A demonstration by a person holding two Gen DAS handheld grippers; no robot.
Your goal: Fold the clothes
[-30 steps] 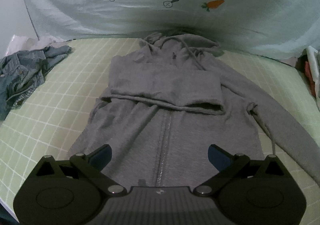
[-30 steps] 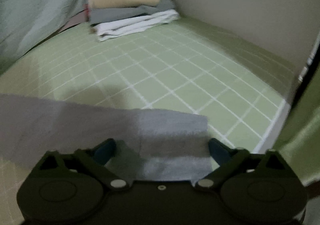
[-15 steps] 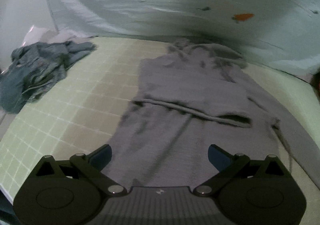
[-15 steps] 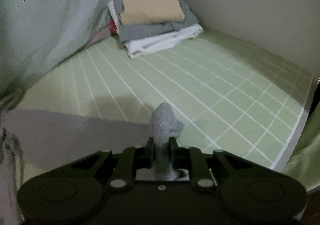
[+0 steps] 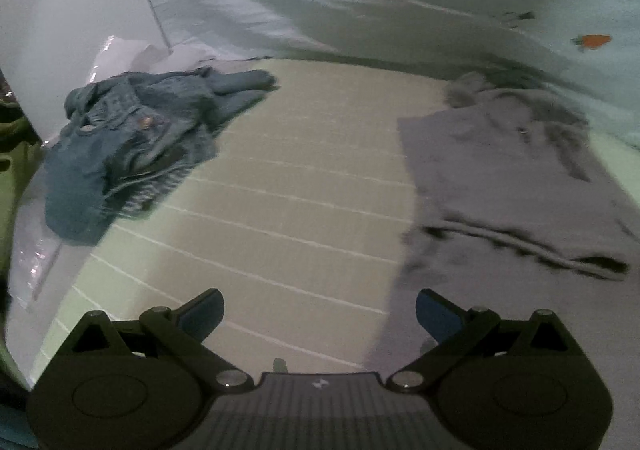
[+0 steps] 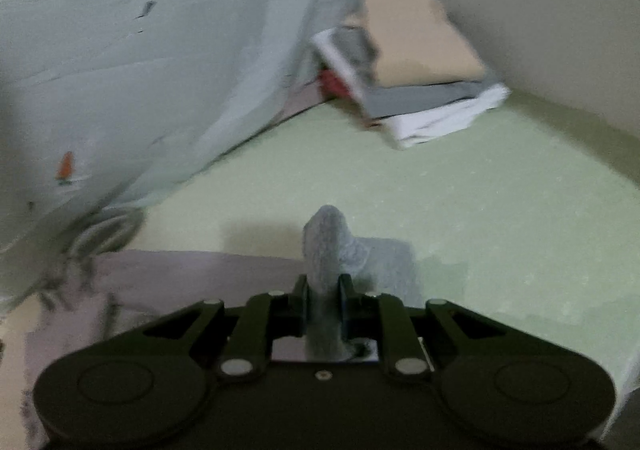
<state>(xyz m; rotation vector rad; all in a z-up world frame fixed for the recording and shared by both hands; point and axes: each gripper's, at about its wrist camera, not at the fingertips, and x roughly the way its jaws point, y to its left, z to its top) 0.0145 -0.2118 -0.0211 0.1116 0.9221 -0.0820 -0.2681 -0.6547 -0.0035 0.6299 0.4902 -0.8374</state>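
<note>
**Hoodie cuff pinched on the right, left claw spread over the bed**

Bedding dominates both of your views: the pale green mattress cover (image 5: pixel 304 186) with its white grid lines runs from the foreground to a light blue sheet (image 5: pixel 400 2) printed with small carrots, which hangs along the far edge. Across that cover, on the right of your left wrist view, lies the grey hoodie (image 5: pixel 504 186), spread flat with its hood (image 5: pixel 476 88) toward the hanging sheet and one sleeve already folded across the chest. Much of it is blurred in this view.

Well apart from it, at the left end of the bed, sits a crumpled heap of denim clothing (image 5: pixel 132 146), partly resting on clear plastic wrapping (image 5: pixel 32 250). In your right wrist view, a stack of folded clothes (image 6: pixel 416 70) stands in the far corner against the wall, a tan piece on top, grey beneath it, white at the bottom.

Your left gripper (image 5: pixel 318 314) hovers above the mattress cover just beside the hoodie's near left edge, its blue-tipped fingers (image 5: pixel 202 310) spread wide with nothing between them. Your right gripper (image 6: pixel 323 286) is clamped on the hoodie's other sleeve cuff (image 6: pixel 328 238): the jaws are closed tight against the grey ribbed cloth, which pokes upright past the fingertips, while the rest of that sleeve (image 6: pixel 168 274) trails off to the left over the green cover.
</note>
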